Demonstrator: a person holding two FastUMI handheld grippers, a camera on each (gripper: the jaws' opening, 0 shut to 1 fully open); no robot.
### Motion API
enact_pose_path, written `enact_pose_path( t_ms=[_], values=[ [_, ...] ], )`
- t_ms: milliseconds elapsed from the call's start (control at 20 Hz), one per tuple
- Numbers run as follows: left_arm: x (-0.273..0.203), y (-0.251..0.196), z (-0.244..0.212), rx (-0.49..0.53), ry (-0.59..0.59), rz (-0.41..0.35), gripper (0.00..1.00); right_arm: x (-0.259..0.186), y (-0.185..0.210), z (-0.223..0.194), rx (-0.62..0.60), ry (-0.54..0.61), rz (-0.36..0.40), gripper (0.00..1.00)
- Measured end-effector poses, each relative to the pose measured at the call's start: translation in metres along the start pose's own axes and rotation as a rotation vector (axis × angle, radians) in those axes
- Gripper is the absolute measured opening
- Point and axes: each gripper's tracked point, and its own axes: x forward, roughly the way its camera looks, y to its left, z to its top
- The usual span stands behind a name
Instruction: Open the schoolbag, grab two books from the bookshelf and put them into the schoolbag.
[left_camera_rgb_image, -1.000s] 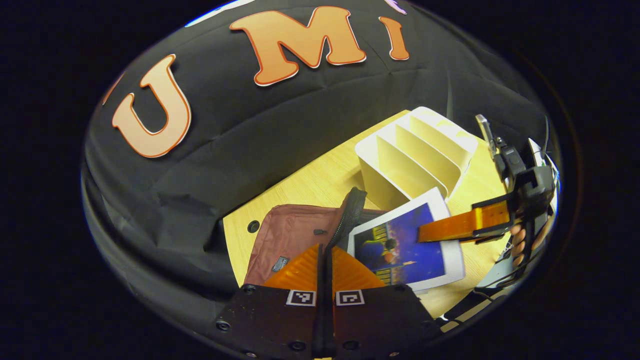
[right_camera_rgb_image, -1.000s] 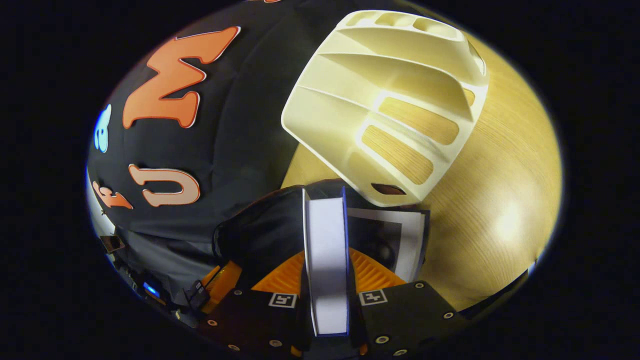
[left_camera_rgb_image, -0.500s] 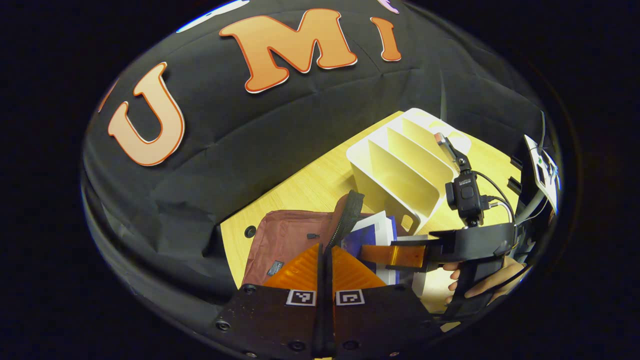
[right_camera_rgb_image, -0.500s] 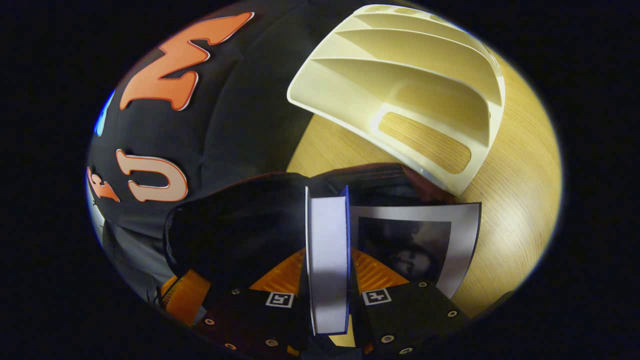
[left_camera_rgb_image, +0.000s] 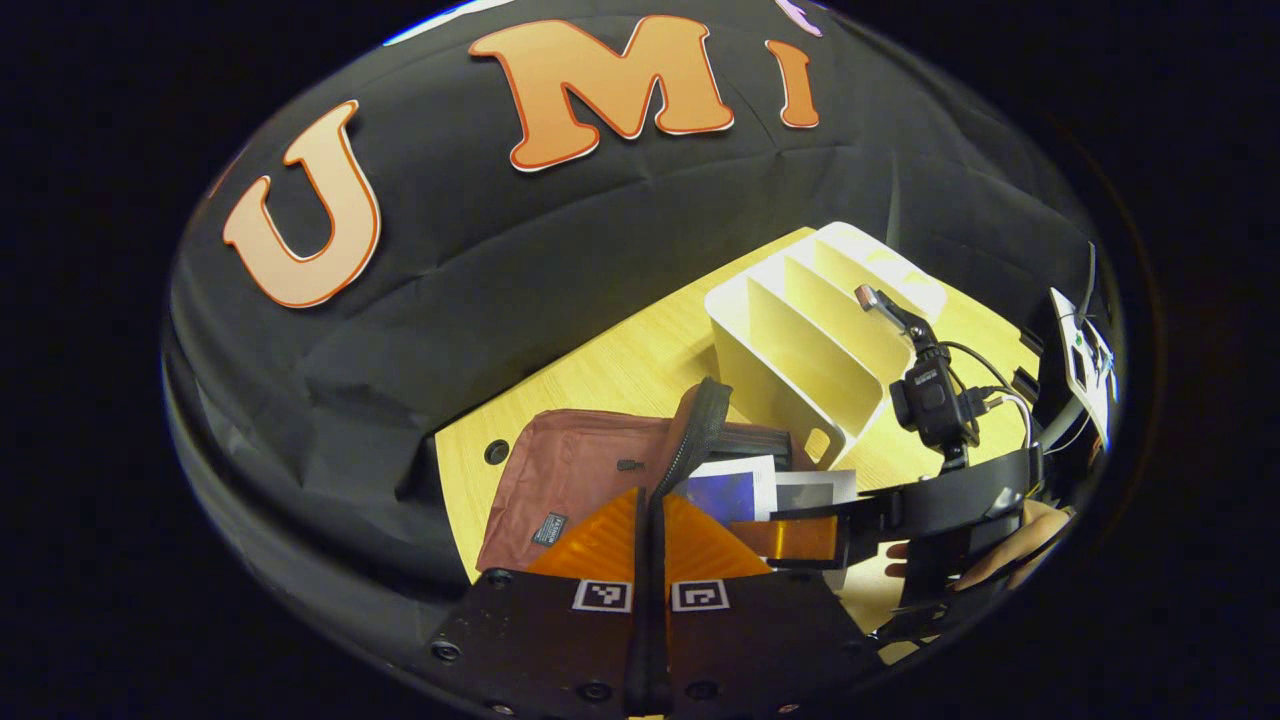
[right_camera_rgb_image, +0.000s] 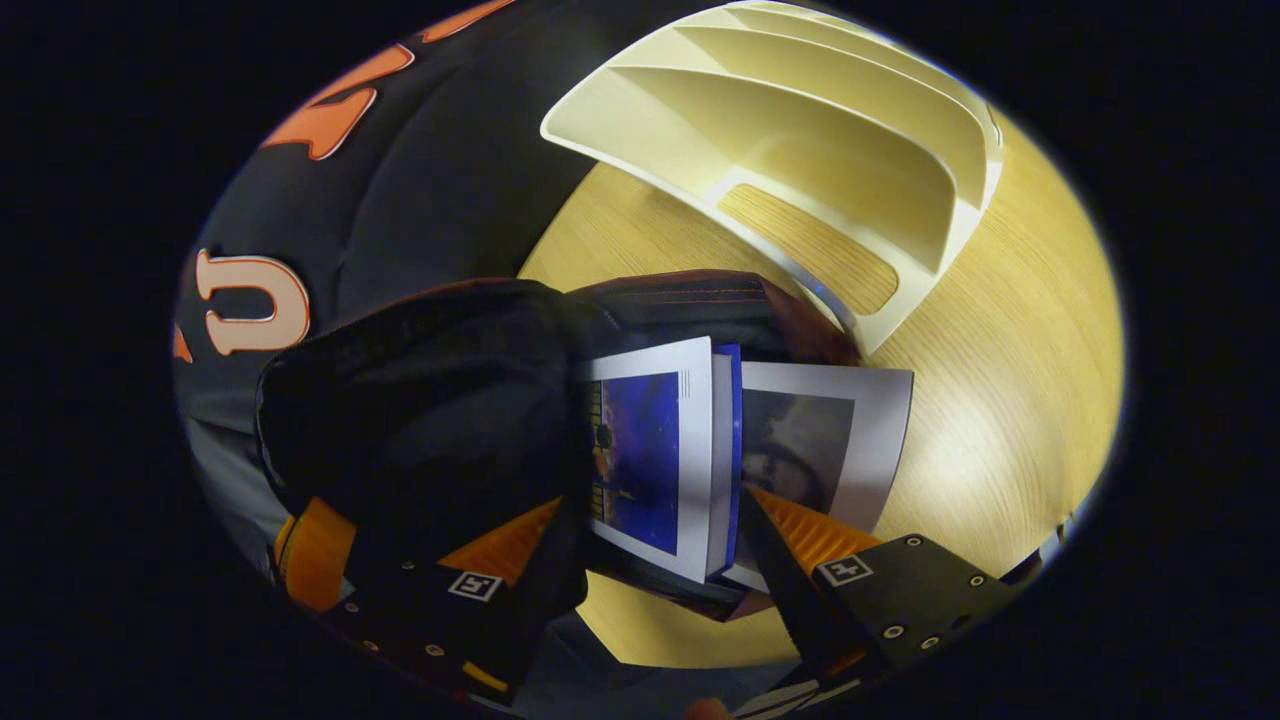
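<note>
In the left gripper view, the left gripper is seen with jaws closed on the flap of the maroon schoolbag, which is held open on the tabletop. The right gripper is seen with jaws spread wide. Two books are lodged in the bag's mouth, at 12 o'clock from those jaws. The white bookshelf is placed just beyond.

warm light is falling from above onto the pale wooden table, glaring at its right edge. the open dark-red fabric schoolbag is sitting in deep shadow. fisheye distortion is bending the cream plastic bookshelf; both views are staying sharp.
</note>
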Motion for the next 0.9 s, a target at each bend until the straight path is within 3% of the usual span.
enact_pose_path(
  t_ms=[100, 150, 200, 250, 450, 700, 900],
  values=[
    [0.001, -0.003, -0.003, -0.013, -0.002, -0.01, 0.01, -0.015, -0.009, 0.005, -0.013, -0.012, 0.001, 0.98],
    [0.001, -0.004, -0.005, -0.018, -0.003, -0.014, 0.09, -0.025, -0.014, 0.009, -0.015, -0.02, 0.004, 0.98],
    [0.001, -0.007, -0.006, -0.021, -0.002, -0.019, 0.09, -0.035, -0.022, 0.015, -0.018, -0.031, 0.001, 0.98],
    [-0.001, -0.009, -0.007, -0.023, 0.0, -0.02, 0.01, -0.045, -0.032, 0.021, -0.023, -0.047, -0.009, 0.98],
    [-0.011, -0.023, -0.009, -0.027, -0.013, -0.029, 0.06, -0.087, -0.075, 0.052, -0.068, -0.12, -0.074, 0.98],
    [-0.031, -0.047, -0.004, -0.065, -0.052, 0.012, 0.98, -0.119, -0.112, 0.079, -0.126, -0.116, -0.101, 0.98],
    [-0.03, -0.082, -0.005, -0.224, -0.068, 0.012, 0.99, -0.134, -0.142, 0.1, -0.196, -0.088, -0.123, 0.98]
  ],
)
